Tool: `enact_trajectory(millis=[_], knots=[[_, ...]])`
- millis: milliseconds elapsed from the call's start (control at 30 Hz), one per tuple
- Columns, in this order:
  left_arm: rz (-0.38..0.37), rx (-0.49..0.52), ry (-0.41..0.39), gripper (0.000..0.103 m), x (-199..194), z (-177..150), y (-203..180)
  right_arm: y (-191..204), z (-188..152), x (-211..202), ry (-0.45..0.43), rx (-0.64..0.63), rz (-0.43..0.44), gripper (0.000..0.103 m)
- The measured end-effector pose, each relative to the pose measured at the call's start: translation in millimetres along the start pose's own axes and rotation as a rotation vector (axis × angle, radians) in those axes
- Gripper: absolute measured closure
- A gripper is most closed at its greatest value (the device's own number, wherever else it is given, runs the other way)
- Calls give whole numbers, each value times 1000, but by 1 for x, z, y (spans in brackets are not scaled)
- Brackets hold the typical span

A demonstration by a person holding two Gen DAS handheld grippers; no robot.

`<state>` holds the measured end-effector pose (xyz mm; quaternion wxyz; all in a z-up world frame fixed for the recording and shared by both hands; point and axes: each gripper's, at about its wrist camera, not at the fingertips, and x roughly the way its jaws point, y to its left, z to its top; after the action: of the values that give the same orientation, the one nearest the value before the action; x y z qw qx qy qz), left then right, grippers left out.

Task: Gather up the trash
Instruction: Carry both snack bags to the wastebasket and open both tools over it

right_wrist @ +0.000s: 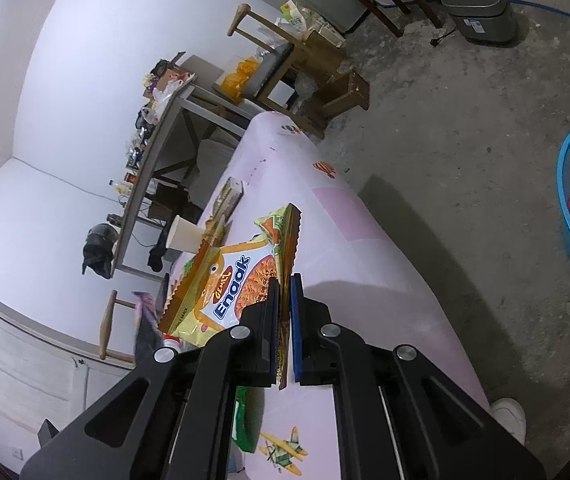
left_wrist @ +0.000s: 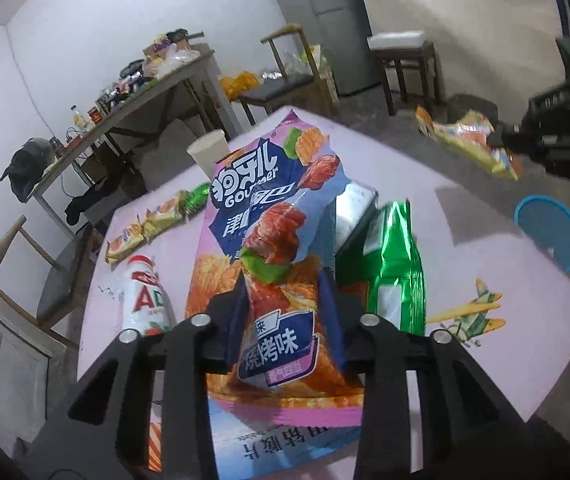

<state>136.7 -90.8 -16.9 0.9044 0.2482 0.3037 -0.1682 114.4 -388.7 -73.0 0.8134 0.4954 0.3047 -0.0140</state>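
Carrying phase: left gripper (left_wrist: 285, 292) clenched on the pink snack bag (left_wrist: 269, 240), right gripper (right_wrist: 284, 304) on the Enaak packet (right_wrist: 229, 284), both above the tabletop (right_wrist: 325, 216); next, release over the blue basket (right_wrist: 565, 184) on the floor past the tabletop's right edge.

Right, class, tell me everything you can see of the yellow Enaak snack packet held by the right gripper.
The Enaak packet is a glossy yellow foil-like pouch with serrated ends, a blue "Enaak" logo, a cartoon figure and a picture of orange noodles. It looks crumpled and flat. The right gripper pinches one edge between its blue-padded fingers, so the packet hangs tilted in the air above the pink table, touching nothing else. The left wrist view shows it held out past the table's edge, above the floor.
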Motion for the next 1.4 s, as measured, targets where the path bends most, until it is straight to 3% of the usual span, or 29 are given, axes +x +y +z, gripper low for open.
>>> enact_trajectory(millis=[300, 433, 567, 800, 967, 1133, 1267, 1400], knots=[[4, -14, -122, 78, -46, 21, 1, 5, 0, -37, -48, 11, 67, 97], [-39, -7, -163, 79, -62, 37, -11, -2, 3, -64, -93, 22, 83, 97], [-120, 18, -202, 79, -73, 57, -36, -23, 8, -101, -161, 49, 74, 97], [-388, 83, -217, 79, -75, 105, -115, -95, 13, -176, -317, 142, -54, 97], [-640, 137, -115, 79, -52, 142, -199, -165, 9, -214, -396, 266, -169, 97], [-845, 193, 104, 78, -5, 159, -303, -246, -1, -224, -426, 437, -247, 97], [-885, 263, 245, 76, 42, 156, -386, -297, -4, -213, -419, 533, -292, 97], [-886, 282, 355, 75, 86, 148, -437, -346, -2, -194, -395, 611, -333, 97]])
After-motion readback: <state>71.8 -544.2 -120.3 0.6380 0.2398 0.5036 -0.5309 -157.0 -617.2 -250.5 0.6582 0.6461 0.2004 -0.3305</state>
